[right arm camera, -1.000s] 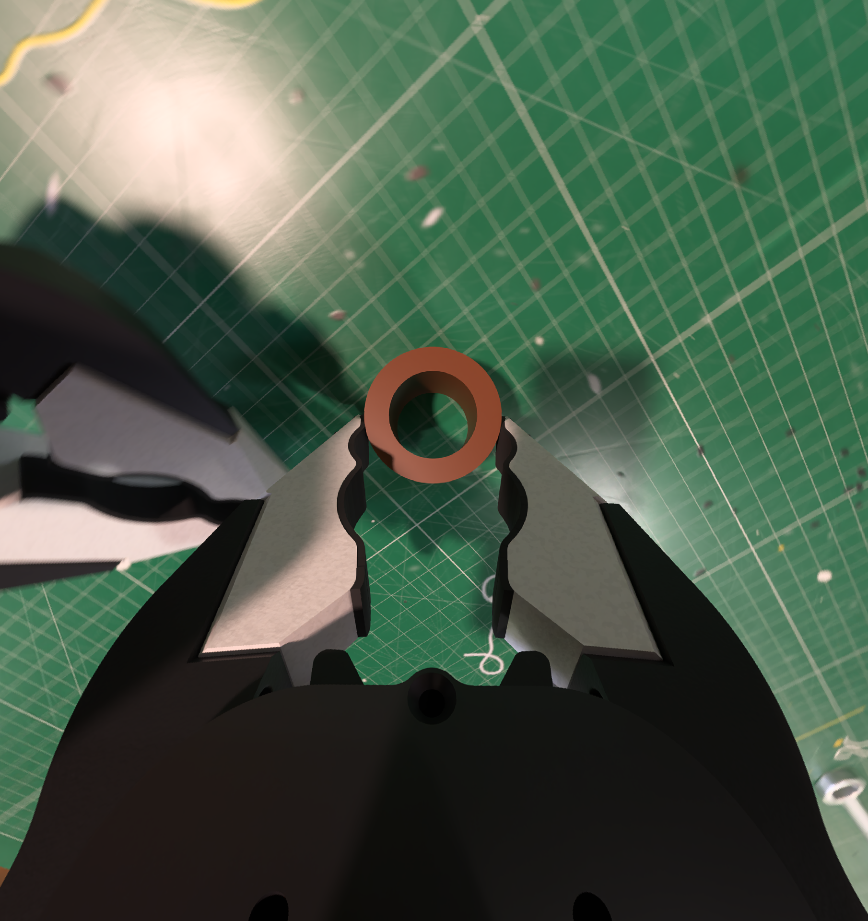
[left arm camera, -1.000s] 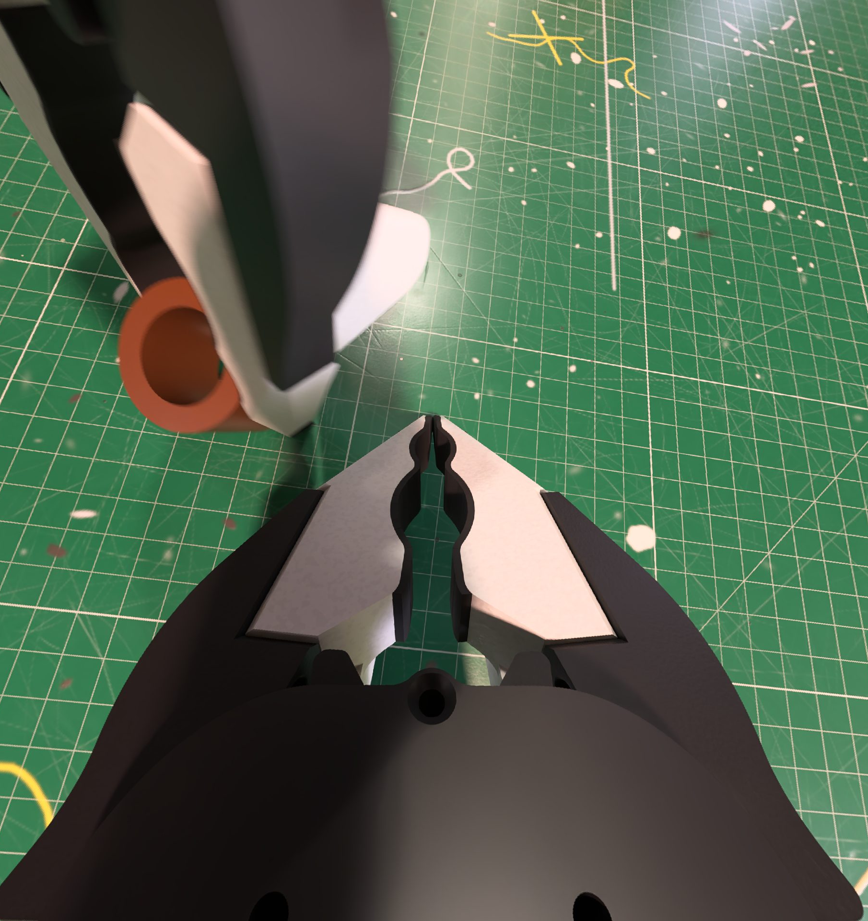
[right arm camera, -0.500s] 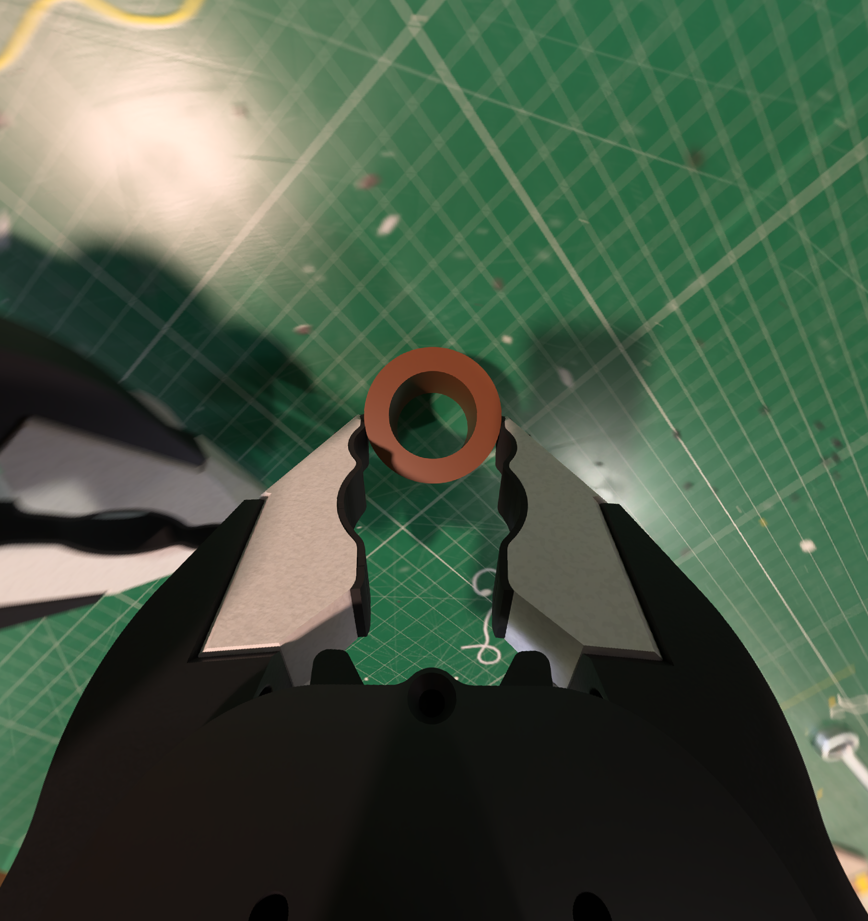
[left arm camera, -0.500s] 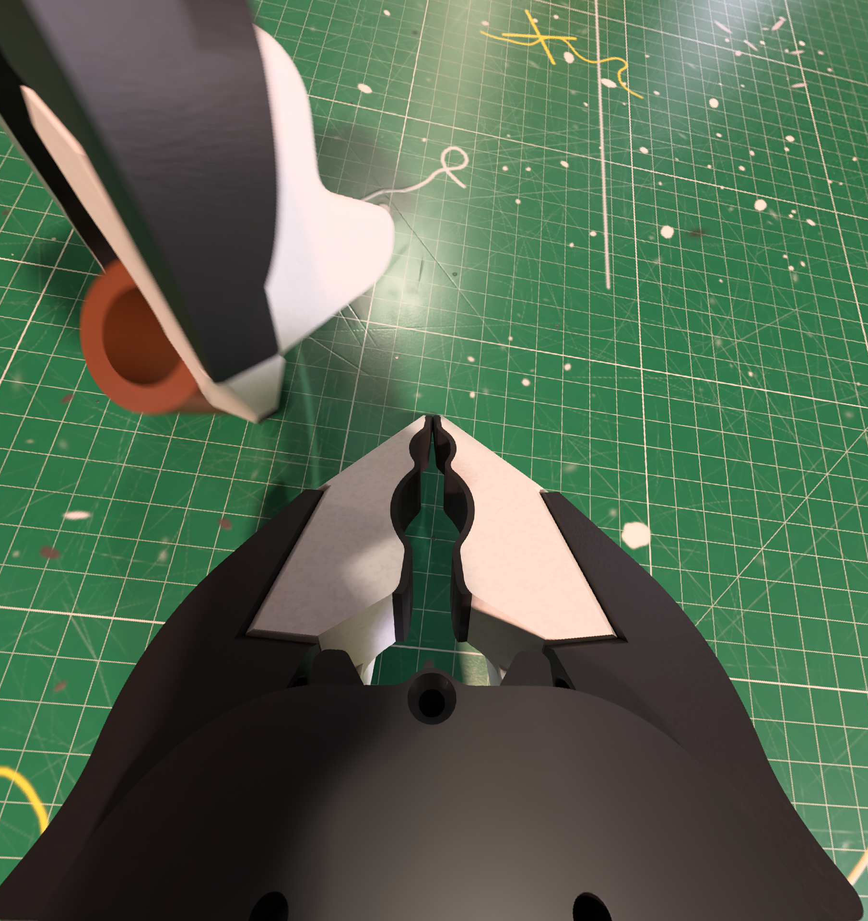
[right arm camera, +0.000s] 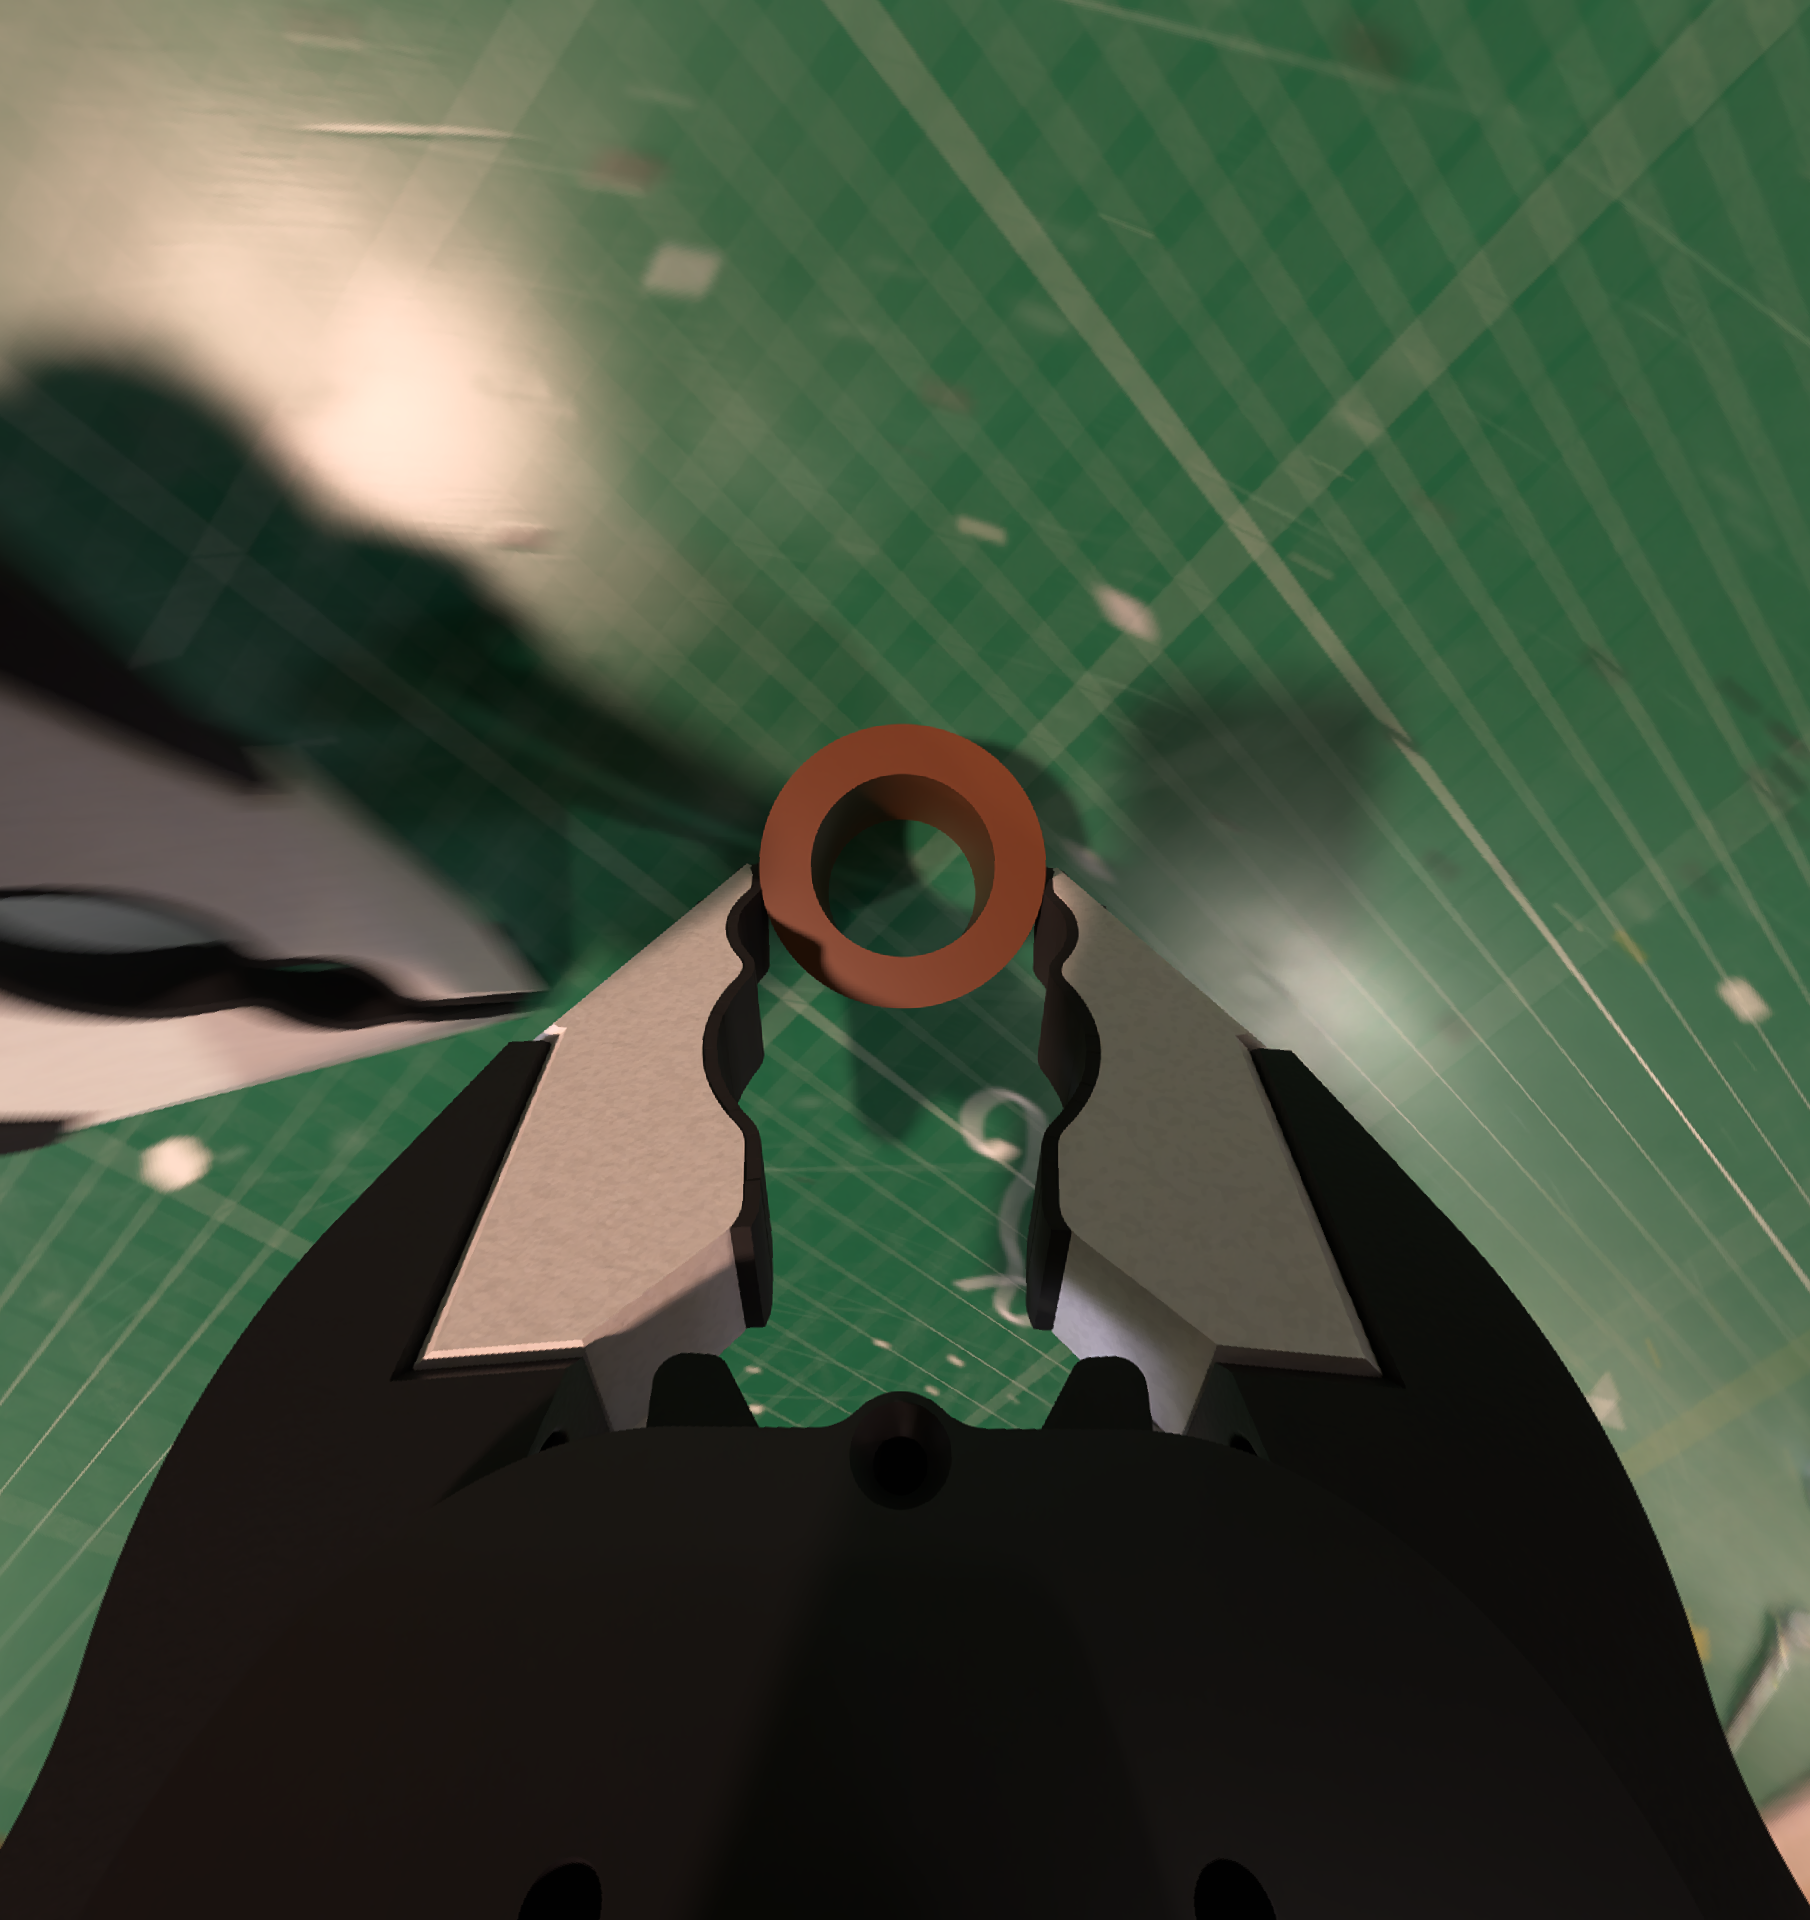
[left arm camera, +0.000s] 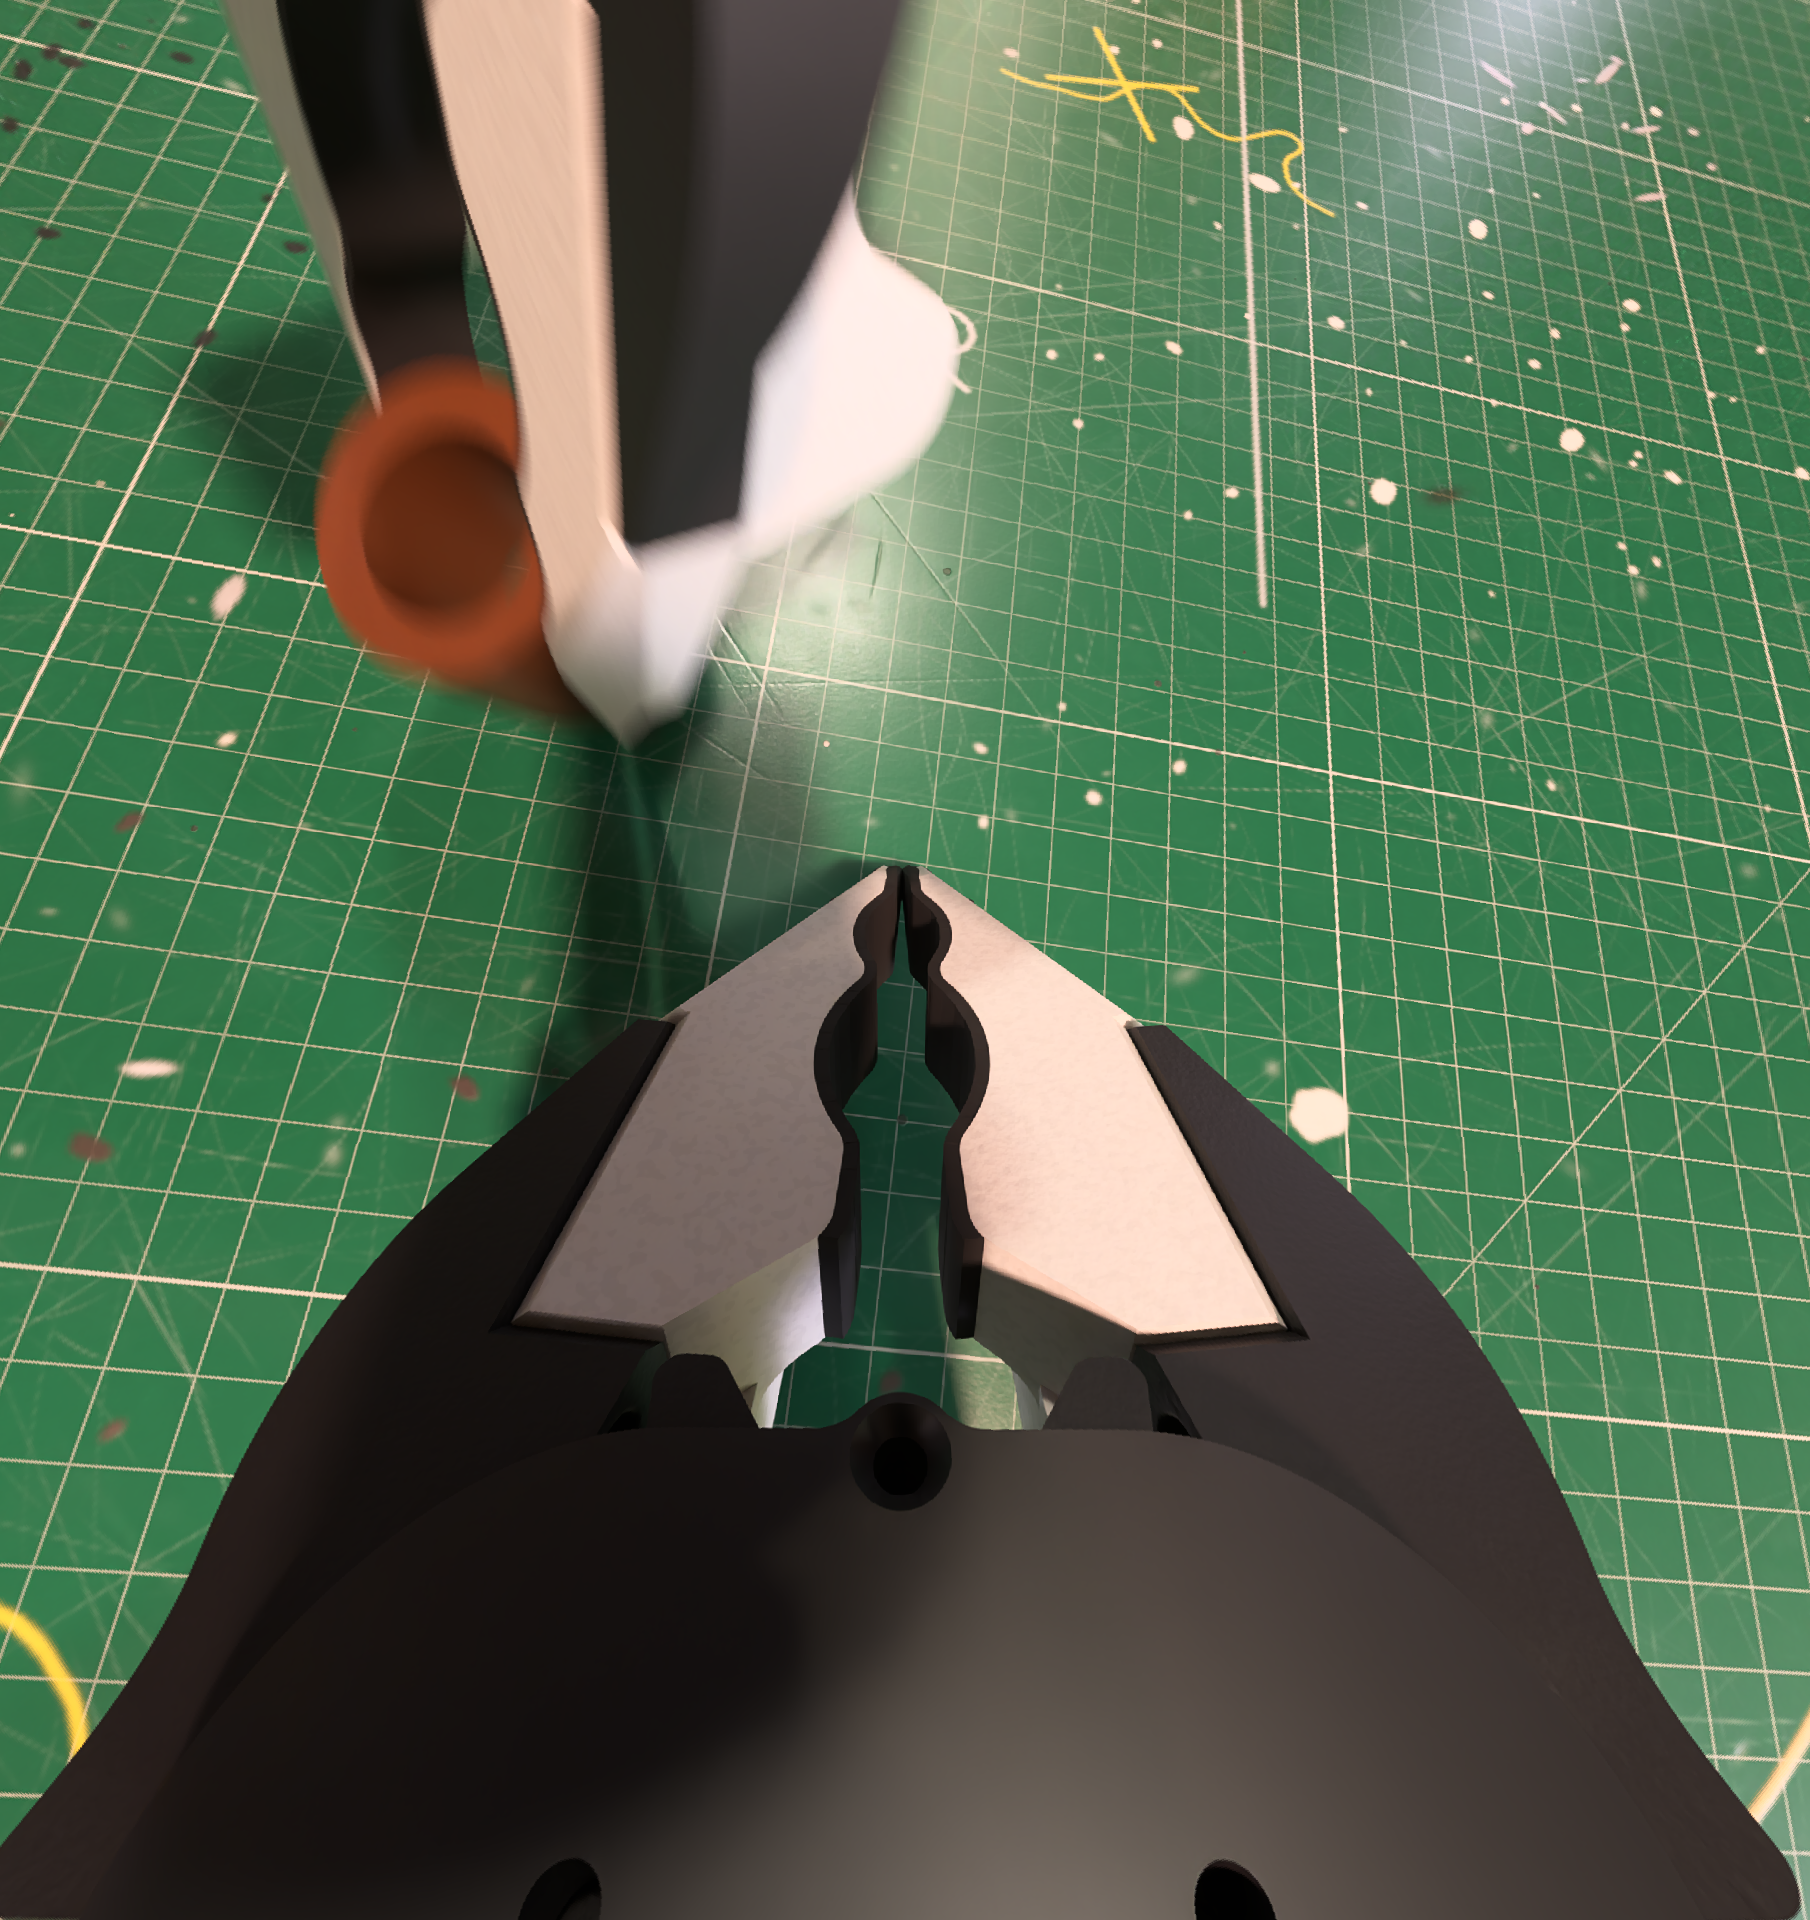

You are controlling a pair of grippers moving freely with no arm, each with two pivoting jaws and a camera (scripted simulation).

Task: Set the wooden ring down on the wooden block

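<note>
The right gripper (right arm camera: 901, 883) grips the ring (right arm camera: 902, 865) by its outer sides at the fingertips, the bore facing the camera, held above the green mat (right arm camera: 1400, 416). The left gripper (left arm camera: 902, 883) hangs over the mat with fingertips touching and nothing between them.

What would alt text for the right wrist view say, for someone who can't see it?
A reddish-brown wooden ring is pinched between the two grey fingertips of the right tool, held above a blurred green cutting mat. The left tool, closed, shows at the left edge.
</note>
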